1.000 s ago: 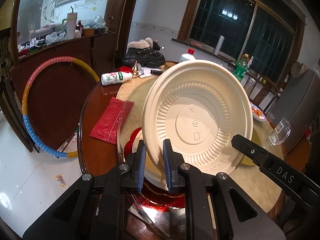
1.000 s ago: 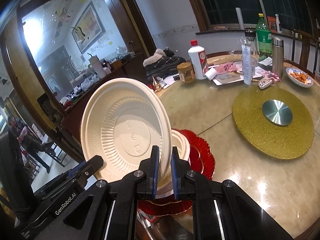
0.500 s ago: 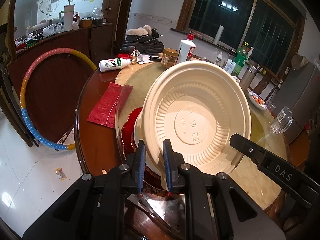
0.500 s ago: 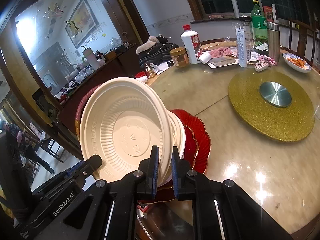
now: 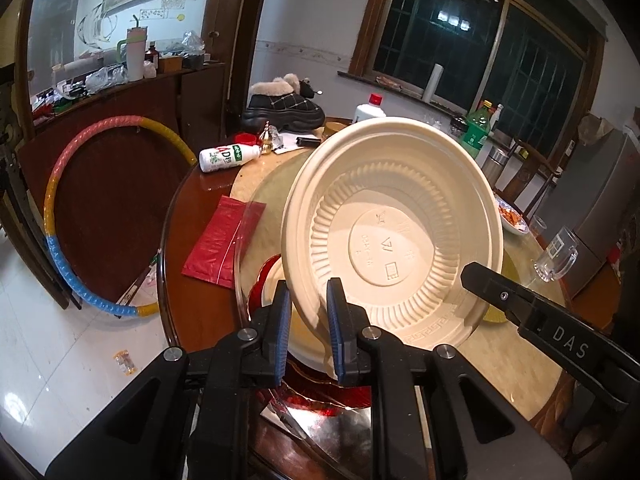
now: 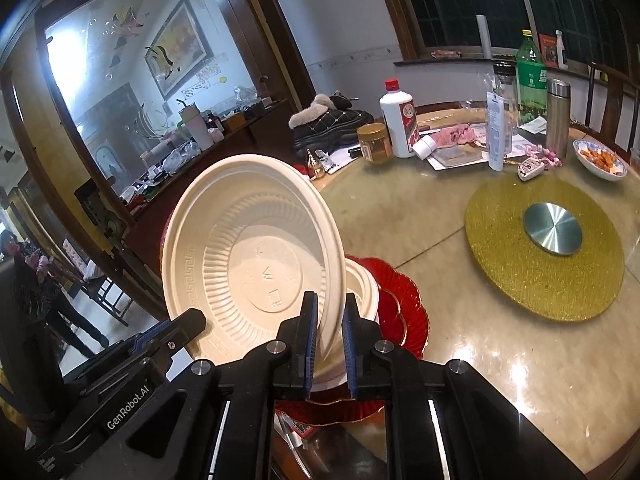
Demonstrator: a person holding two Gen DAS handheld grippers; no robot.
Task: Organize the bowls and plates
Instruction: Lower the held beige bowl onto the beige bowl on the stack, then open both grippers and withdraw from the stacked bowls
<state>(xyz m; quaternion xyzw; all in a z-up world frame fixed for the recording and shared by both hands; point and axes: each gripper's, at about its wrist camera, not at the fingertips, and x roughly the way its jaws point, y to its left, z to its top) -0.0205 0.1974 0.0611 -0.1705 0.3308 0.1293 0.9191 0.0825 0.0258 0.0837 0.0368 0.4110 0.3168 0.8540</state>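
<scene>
At the left of the left wrist view a hoop leans on the dark cabinet, and a white bottle lies on its side at the edge of the round table. In the middle, the left gripper is pinched on the near rim of a cream disposable bowl, which is lifted and tipped so its ribbed underside faces the camera. In the right wrist view the right gripper is likewise clamped on the rim at the lower centre of the frame, so 2 tools share 1 bowl.

I judge the bowl light, thin and a little flexible; the rim is the sensible place to hold, since the smooth sloped wall would slip and a hard squeeze could crease it.

Just below it sits a stack of similar cream bowls on scalloped red plates, near the table's front edge. I cannot see anything inside them.

Further right lies a gold turntable with a steel hub. At the upper right of the frame stand a white liquor bottle, a green bottle and a steel flask, and a small dish holds orange food.
</scene>
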